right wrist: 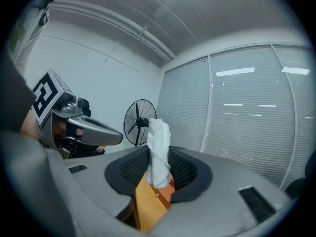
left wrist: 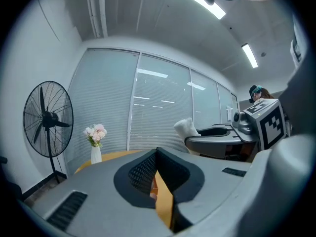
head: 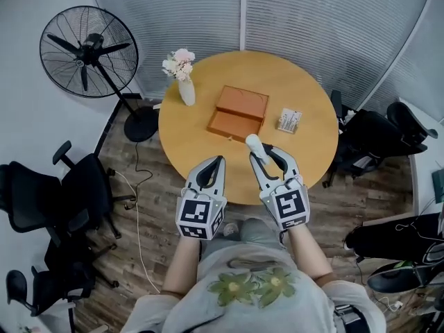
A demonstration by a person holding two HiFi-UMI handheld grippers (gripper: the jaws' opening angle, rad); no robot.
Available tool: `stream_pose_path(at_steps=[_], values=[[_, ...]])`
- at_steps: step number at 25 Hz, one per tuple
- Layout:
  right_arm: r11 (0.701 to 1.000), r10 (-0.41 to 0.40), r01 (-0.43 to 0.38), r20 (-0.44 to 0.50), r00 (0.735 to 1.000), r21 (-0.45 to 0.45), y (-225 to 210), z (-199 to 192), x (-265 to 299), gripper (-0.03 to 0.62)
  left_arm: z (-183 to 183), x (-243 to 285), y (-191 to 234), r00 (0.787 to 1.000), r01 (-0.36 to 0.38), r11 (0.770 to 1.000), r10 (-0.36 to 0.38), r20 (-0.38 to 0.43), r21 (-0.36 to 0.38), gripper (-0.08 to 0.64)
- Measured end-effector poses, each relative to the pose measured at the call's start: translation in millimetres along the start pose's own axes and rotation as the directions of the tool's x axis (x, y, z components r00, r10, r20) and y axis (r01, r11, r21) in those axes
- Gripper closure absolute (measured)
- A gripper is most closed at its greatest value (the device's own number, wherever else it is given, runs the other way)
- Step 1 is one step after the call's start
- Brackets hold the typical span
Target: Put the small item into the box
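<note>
The box (head: 238, 112) lies open in the middle of the round table (head: 312, 158). To the left of the box, near the table's rim, stands a vase (head: 186, 90) with flowers. To the right of the box, a little apart from it, lies a small packet (head: 289, 120). Between the box and the near rim the wood is bare, and both grippers hang over this strip. Past the rim, office chairs (head: 378, 141) stand to the right of the box and a fan (head: 88, 50) stands far to its left.

The right gripper (head: 259, 151) is clamped on the small white item (head: 254, 142). From above, the item appears just beside the box's near right corner. It is a long roll with its long axis along the jaws. Its free end sticks out past the fingertips and points toward the box.

The left gripper (head: 219, 160) is to the near left of the box, with its jaws together and nothing between them.
</note>
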State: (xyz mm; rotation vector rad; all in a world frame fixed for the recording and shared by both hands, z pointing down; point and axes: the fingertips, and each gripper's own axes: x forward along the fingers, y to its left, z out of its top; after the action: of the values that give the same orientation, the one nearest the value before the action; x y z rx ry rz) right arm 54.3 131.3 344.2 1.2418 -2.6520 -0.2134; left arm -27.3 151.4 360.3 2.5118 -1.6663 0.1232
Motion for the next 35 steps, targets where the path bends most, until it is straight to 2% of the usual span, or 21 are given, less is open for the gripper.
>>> stream_pose_path(at_steps=[10,21,35], values=[[0.999,-0.035,0.035,-0.008,0.999,-0.001,-43.5,-2.3,66.4,0.460,4.2,61.7,34.8,0.999,0.045,0.999,-0.044,-0.023,0.014,0.557],[1.000,-0.028,0.028,-0.053,0.998,-0.004,-94.1,-20.4,152.3,0.460,8.2,148.8,83.2,0.996,0.069,0.997,-0.067,-0.055,0.021,0.557],[1.000,-0.010,0.008,-0.117,0.993,-0.017,-127.4,-51.1,215.1,0.459,-19.4,213.6,118.6,0.989,0.079,0.997,-0.081,-0.123,-0.028,0.557]])
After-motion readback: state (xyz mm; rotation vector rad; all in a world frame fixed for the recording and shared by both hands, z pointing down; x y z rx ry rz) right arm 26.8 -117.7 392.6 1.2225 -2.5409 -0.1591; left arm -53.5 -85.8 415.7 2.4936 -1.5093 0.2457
